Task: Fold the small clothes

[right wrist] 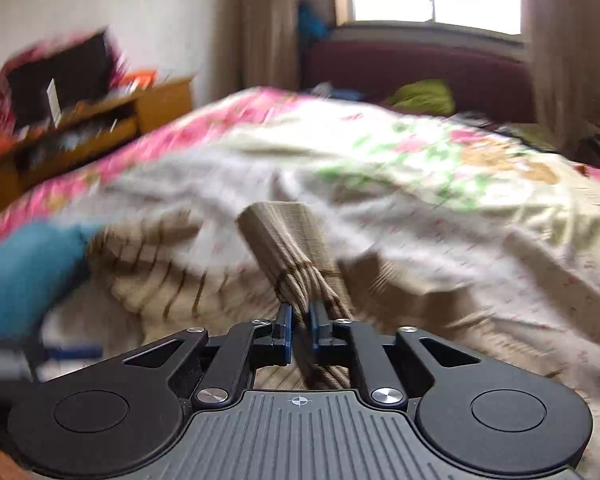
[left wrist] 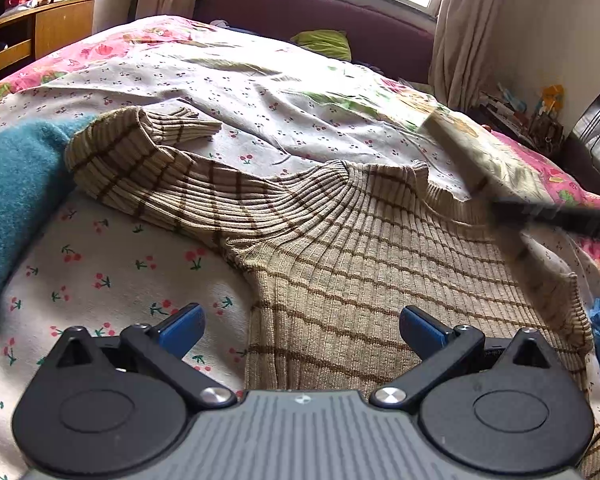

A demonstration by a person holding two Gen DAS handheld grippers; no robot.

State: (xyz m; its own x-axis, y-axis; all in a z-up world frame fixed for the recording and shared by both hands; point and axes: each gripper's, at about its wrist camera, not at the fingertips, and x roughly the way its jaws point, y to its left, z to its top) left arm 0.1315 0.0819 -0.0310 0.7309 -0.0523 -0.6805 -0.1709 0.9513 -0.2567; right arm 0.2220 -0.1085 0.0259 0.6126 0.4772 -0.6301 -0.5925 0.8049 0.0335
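A beige ribbed sweater with thin brown stripes (left wrist: pixel 340 264) lies spread on the bed, collar away from me, its left sleeve (left wrist: pixel 148 160) stretched toward a teal garment. My left gripper (left wrist: pixel 302 326) hovers open over the sweater's lower left side, nothing between its blue pads. In the right wrist view my right gripper (right wrist: pixel 301 316) is shut on the sweater's right sleeve (right wrist: pixel 284 248), which rises bunched from between the fingers, cuff lifted off the bed. In the left wrist view that lifted sleeve (left wrist: pixel 460 148) and the right gripper's dark finger (left wrist: pixel 556 218) show blurred at the right.
A teal knit garment (left wrist: pixel 16 196) lies at the left by the sweater's sleeve. The bed has a cherry-print sheet (left wrist: pixel 112 264) and a pink floral cover (left wrist: pixel 112 48). A wooden cabinet (left wrist: pixel 56 24) stands at the left, a maroon headboard (left wrist: pixel 316 12) and a green pillow (left wrist: pixel 324 42) behind.
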